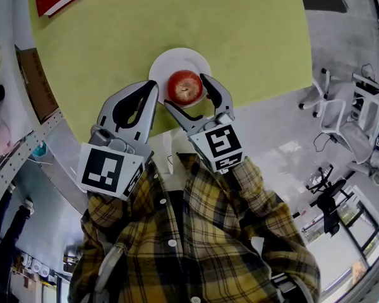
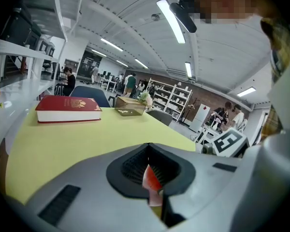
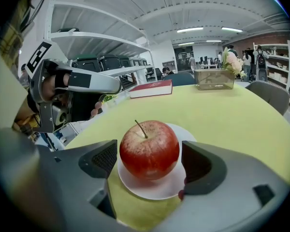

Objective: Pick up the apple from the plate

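Straddling red apple (image 3: 149, 150) with right gripper (image 3: 150, 164) — jaws spread wide, one pad off each flank, gap showing both sides, nothing clamped. Sitting stem-up on small white plate (image 3: 157, 191) near edge of yellow-green table (image 1: 240, 36). Probably handling as firm, smooth, round, fairly weighty, so risking slip or bruise; aiming pads at widest girth, squeezing moderately. Holding left gripper (image 2: 152, 178) closed and empty, tips just beside plate. Hiding apple's underside — only red sliver showing through left jaws' slit.
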Tool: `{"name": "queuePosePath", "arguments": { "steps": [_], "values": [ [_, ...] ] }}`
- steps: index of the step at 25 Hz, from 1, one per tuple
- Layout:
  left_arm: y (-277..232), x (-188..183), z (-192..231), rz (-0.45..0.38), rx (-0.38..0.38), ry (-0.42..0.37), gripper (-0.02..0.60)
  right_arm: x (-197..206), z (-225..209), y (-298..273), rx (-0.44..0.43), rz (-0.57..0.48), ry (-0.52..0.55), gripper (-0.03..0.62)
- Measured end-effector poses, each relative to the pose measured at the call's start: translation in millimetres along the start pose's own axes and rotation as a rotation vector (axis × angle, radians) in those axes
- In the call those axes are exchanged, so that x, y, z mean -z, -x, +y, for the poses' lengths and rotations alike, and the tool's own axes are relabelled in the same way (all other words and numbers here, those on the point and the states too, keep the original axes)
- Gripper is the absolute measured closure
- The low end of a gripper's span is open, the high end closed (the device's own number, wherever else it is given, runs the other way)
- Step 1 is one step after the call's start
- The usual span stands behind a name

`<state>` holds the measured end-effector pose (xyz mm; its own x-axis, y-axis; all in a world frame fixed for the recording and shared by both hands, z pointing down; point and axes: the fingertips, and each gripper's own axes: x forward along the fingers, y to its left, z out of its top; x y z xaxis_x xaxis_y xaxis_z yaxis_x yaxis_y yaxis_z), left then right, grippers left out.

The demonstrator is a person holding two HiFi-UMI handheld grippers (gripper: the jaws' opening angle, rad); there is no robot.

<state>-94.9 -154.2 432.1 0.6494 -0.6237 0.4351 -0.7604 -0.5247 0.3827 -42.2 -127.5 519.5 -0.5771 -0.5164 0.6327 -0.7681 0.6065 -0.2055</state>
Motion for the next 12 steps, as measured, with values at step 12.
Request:
{"name": "queuePosePath", "arguments": {
  "steps": [12],
  "values": [
    [0.7,4.3,4.7,0.008,-0.004,0.017,0.575,1.9,-2.5,-8.6,0.017,0.011,0.003,0.206]
  ]
}}
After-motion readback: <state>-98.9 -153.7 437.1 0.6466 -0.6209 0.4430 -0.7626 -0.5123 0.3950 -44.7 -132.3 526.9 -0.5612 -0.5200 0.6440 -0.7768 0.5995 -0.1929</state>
